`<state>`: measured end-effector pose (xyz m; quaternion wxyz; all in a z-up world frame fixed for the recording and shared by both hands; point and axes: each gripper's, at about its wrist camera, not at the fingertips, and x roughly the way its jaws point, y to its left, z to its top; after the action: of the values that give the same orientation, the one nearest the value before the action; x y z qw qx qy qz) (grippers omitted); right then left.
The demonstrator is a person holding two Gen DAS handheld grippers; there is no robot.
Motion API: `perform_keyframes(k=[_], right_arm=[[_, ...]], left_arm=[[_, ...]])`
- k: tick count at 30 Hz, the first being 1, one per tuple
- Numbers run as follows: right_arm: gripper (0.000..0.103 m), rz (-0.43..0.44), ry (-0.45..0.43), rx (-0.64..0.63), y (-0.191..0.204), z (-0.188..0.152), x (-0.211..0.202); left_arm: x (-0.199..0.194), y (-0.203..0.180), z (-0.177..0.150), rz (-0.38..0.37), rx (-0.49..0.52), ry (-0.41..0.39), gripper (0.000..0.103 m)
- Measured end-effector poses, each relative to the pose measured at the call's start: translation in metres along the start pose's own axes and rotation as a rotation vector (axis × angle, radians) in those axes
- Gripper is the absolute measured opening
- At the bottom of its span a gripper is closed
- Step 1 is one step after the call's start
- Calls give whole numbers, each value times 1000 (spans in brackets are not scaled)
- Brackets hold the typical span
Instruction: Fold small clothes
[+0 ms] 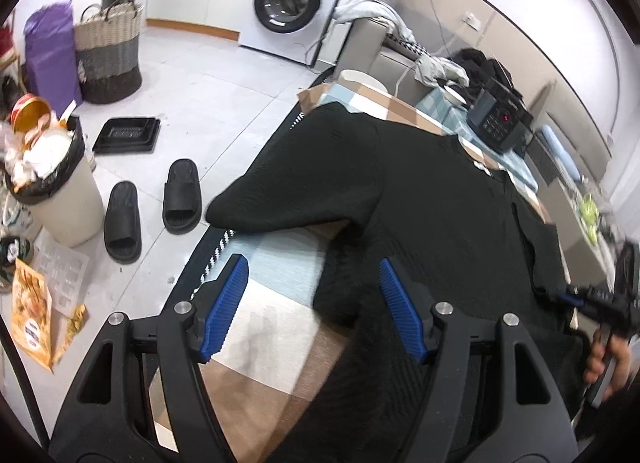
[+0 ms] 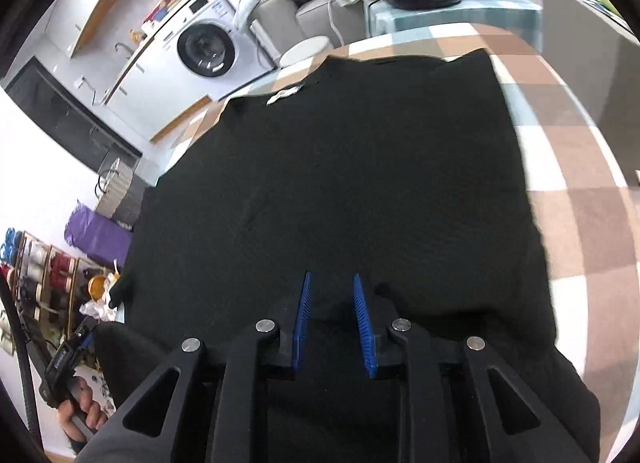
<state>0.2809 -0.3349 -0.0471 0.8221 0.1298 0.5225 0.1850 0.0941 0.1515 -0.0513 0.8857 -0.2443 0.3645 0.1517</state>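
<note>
A black knit sweater [image 1: 440, 199] lies spread over the table with its checked cloth [image 1: 272, 303]. One sleeve [image 1: 280, 191] droops over the table's left edge. My left gripper [image 1: 312, 263] hovers open and wide over the sweater's lower left corner, one pad above bare cloth and one above the knit. In the right wrist view the sweater [image 2: 360, 167] fills the middle, and my right gripper [image 2: 331, 277] sits low over its near hem with a narrow gap between the blue pads and nothing pinched. A hand [image 1: 608, 363] holds that gripper at the sweater's right side.
On the far end of the table stands a black device with a red display [image 1: 500, 119]. On the floor to the left are a full bin [image 1: 52, 191], two black slippers [image 1: 152, 207], a black tray [image 1: 128, 135] and a woven basket [image 1: 108, 51]. A washing machine [image 1: 292, 3] stands behind.
</note>
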Motion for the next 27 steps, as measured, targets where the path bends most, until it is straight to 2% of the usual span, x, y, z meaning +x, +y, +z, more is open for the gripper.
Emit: perform_keyframes(k=[4,9,15,17,18,19,20,22,23,27], right_arm=[[38,16,-75,27,-3,-11,-29],[41,34,-171,56,-4,-29,-68],[41,41,-205,75,-3,-42,-86],[41,32,-208,87,-6,-46,-88],[41,31,-207,93,-8,-47,-87],[41,29,-206,103,-10,-48,-87],[41,27,-199,113,-13,-49,-85],[41,19,-198,123,-16,-51,-83],[41,16,-198,131,-18,-53,-83],[41,21,-212,153,-23,-57,-85]], left_arm=[[4,32,6,4,-100,-1,66],[24,81,17,-28,-267,-2,65],[71,103,28,-39,-328,63,65],[86,101,30,-42,-323,81,59],[94,100,31,-50,-322,94,51],[99,98,31,-59,-324,102,37],[102,97,33,-88,-328,94,32],[102,91,37,-69,-302,65,12],[100,88,40,-57,-279,38,6],[87,78,55,-28,-258,-33,5]])
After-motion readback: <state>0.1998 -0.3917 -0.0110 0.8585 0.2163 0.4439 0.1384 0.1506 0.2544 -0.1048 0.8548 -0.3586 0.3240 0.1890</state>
